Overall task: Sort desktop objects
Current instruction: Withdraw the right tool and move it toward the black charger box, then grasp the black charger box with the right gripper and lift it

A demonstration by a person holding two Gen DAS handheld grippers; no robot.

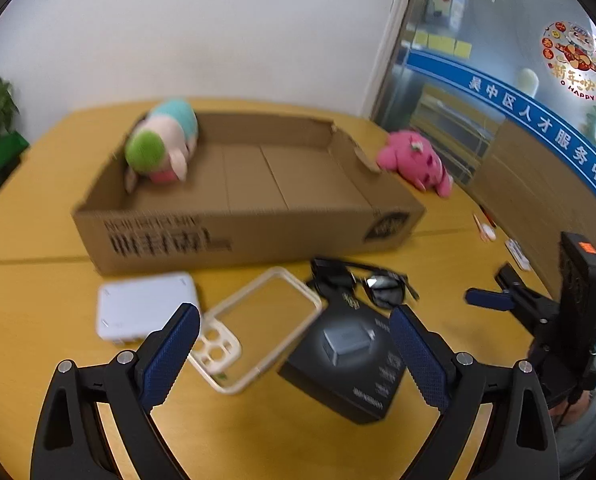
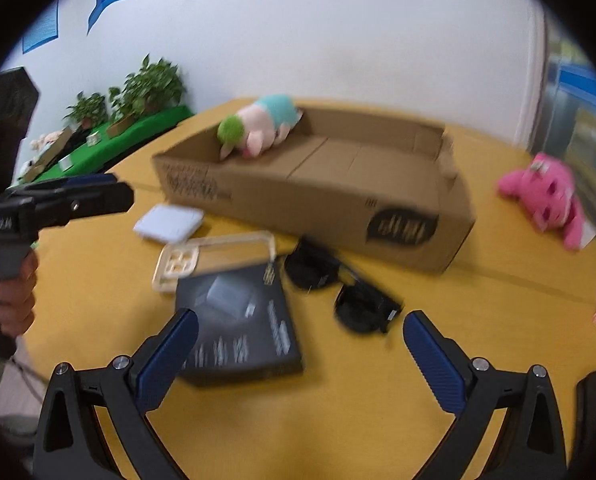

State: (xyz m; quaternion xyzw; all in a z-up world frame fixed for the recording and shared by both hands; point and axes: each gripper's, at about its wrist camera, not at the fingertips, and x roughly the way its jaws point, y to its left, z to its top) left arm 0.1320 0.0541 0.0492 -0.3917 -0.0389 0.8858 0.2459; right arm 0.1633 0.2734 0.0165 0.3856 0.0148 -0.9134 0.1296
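Note:
An open cardboard box (image 1: pixel 242 236) (image 2: pixel 314 204) lies on the yellow table with a pastel plush toy (image 1: pixel 162 144) (image 2: pixel 258 128) inside its left end. In front of it lie a white flat device (image 1: pixel 142 306) (image 2: pixel 168 224), a clear phone case (image 1: pixel 258 328) (image 2: pixel 214 258), a black product box (image 1: pixel 350 360) (image 2: pixel 238 320) and black sunglasses (image 1: pixel 362 280) (image 2: pixel 338 284). A pink plush toy (image 1: pixel 416 160) (image 2: pixel 546 196) lies right of the box. My left gripper (image 1: pixel 294 332) is open above the phone case. My right gripper (image 2: pixel 300 340) is open near the black box and sunglasses.
The right gripper shows at the right edge of the left wrist view (image 1: pixel 538 304); the left gripper and hand show at the left of the right wrist view (image 2: pixel 58 204). Small white and red items (image 1: pixel 486 232) lie by the table's right edge. Potted plants (image 2: pixel 146 88) stand behind.

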